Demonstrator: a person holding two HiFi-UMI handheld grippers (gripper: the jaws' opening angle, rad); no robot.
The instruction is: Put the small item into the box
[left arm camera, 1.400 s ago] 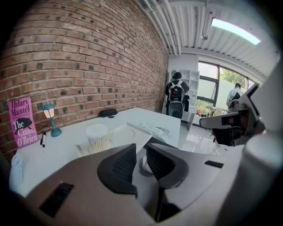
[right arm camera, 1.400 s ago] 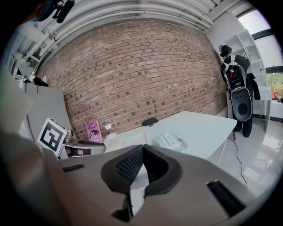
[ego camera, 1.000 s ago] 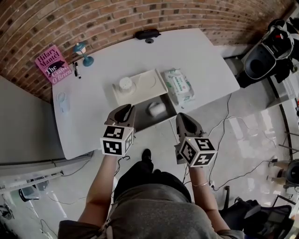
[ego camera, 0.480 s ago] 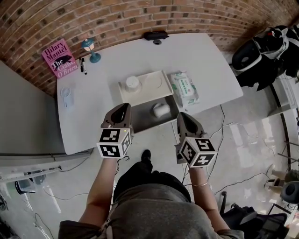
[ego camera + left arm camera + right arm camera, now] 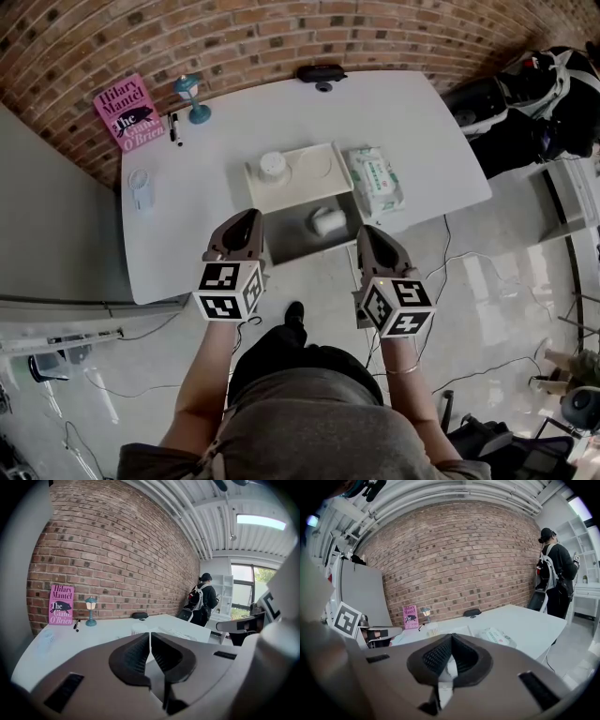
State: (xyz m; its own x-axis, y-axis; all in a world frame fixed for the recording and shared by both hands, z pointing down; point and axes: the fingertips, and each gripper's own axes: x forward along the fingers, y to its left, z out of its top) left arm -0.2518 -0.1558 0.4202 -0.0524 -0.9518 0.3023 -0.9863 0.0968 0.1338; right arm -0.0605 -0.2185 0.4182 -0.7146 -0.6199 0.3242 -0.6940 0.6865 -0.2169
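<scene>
The left gripper (image 5: 247, 219) and the right gripper (image 5: 368, 234) are both pressed together and empty. The small round item (image 5: 273, 166) lies up-frame beyond the grey box (image 5: 289, 241), nearer the left gripper.

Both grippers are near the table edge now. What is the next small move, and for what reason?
Probably open the left gripper and ease it toward the small round white item on the cream tray. Both grippers are shut and empty, the right gripper too, and that item stands outside the grey box, nearer the left one.
</scene>
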